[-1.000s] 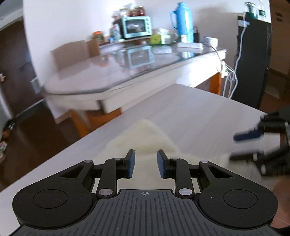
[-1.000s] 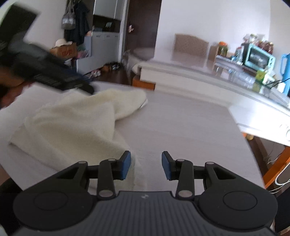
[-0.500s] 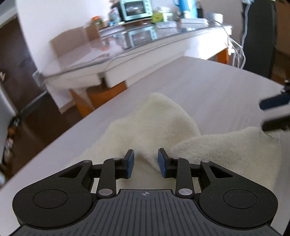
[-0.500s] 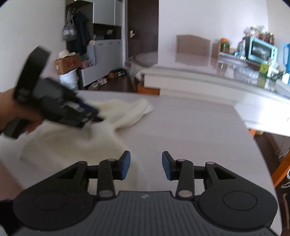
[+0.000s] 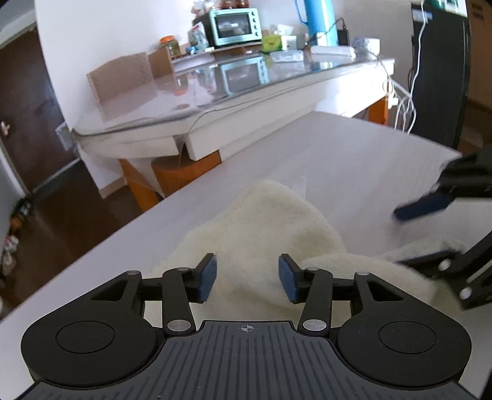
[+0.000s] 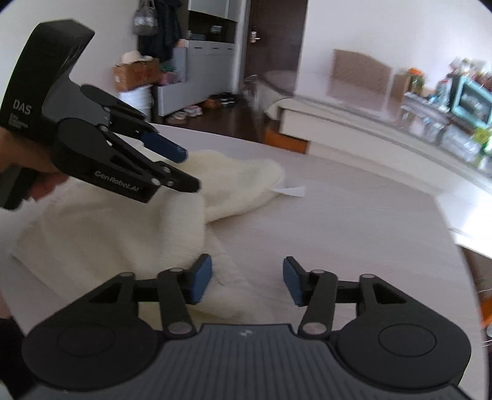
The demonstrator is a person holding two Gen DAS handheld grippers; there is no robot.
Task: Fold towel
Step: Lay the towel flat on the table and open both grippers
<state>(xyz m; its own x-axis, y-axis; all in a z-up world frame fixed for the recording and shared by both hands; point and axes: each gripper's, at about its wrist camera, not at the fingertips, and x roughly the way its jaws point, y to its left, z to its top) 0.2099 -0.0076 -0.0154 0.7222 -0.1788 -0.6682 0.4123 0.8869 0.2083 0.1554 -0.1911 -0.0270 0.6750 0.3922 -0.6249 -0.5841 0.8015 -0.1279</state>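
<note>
I see a cream towel (image 5: pixel 261 234) lying rumpled on a pale wood-grain table (image 5: pixel 353 154), one rounded end stretched away from me and a second layer bunched over it toward the right. My left gripper (image 5: pixel 247 278) hovers low over the near part of the towel, its blue pads spread wide with nothing between them. From the right wrist camera, the towel (image 6: pixel 107 234) fills the left half of the table (image 6: pixel 353 215), and a small white tag (image 6: pixel 292 191) sticks out from its far end onto the bare wood. My right gripper (image 6: pixel 247 281) is also spread wide and empty; its left pad sits just over the towel's near edge, the right pad over bare table. In this same view the left gripper (image 6: pixel 187 169) reaches in from the left (a hand wraps its handle), lower finger resting on a raised fold. Behind the table stands a glass-topped counter (image 5: pixel 215 92) carrying a teal toaster oven (image 5: pixel 235 26) and a blue flask (image 5: pixel 316 15).
</note>
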